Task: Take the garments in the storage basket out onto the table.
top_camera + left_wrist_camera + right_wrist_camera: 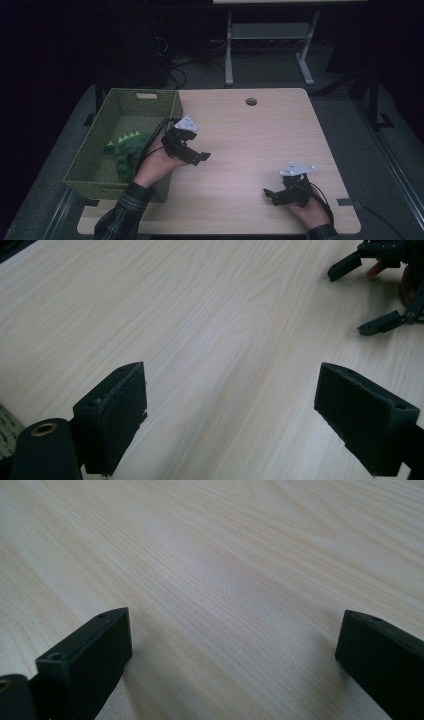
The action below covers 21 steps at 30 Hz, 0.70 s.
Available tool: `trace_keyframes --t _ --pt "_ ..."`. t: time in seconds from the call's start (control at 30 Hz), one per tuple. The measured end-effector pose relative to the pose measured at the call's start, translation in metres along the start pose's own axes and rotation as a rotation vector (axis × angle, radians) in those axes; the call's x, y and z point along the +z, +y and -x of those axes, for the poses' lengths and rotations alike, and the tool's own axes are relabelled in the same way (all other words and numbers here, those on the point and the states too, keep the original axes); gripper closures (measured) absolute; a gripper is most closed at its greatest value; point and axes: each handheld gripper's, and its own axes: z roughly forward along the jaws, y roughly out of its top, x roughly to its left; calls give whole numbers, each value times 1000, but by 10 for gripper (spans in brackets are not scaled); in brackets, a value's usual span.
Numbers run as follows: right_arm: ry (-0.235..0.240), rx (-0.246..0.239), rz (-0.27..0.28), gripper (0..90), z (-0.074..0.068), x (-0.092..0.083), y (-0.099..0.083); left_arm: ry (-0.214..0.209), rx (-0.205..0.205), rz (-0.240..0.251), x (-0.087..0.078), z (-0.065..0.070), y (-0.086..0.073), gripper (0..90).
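Observation:
A green plush dinosaur lies inside the woven olive basket at the table's left edge. My left gripper hovers just right of the basket, over bare wood, open with nothing between its jaws; its pads stand wide apart in the left gripper view. My right gripper rests near the front right of the table, open and empty. Its fingers frame bare wood in the right gripper view. In the left gripper view the right gripper appears far off at the upper right.
The light wooden table has a round cable hole near its far edge. Behind it stands a white desk frame on a dark floor with cables. A plaid sleeve comes in at the bottom left.

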Motion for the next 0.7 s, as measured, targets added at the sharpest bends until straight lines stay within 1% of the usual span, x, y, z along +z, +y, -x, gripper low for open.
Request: trace_keyframes --t 0.2,0.23,0.27,0.33,0.43,0.53,0.7 --pt "0 -1 -1 12 0 0 0 -1 0 4 -7 -7 1 132" --pt "0 0 0 12 0 0 0 1 -8 8 -8 -8 1 134" --pt "0 0 -1 12 0 0 0 2 -6 12 -10 -10 1 134" --pt "0 0 0 12 0 0 0 5 -17 17 -14 -12 0 134" --pt "0 -1 0 13 0 0 0 17 -18 29 -21 -18 -1 137" --pt "0 -1 0 12 0 0 0 24 -24 29 -24 -20 -2 137" --pt "-1 -4 1 12 0 0 0 39 -34 38 -32 -28 -7 137"
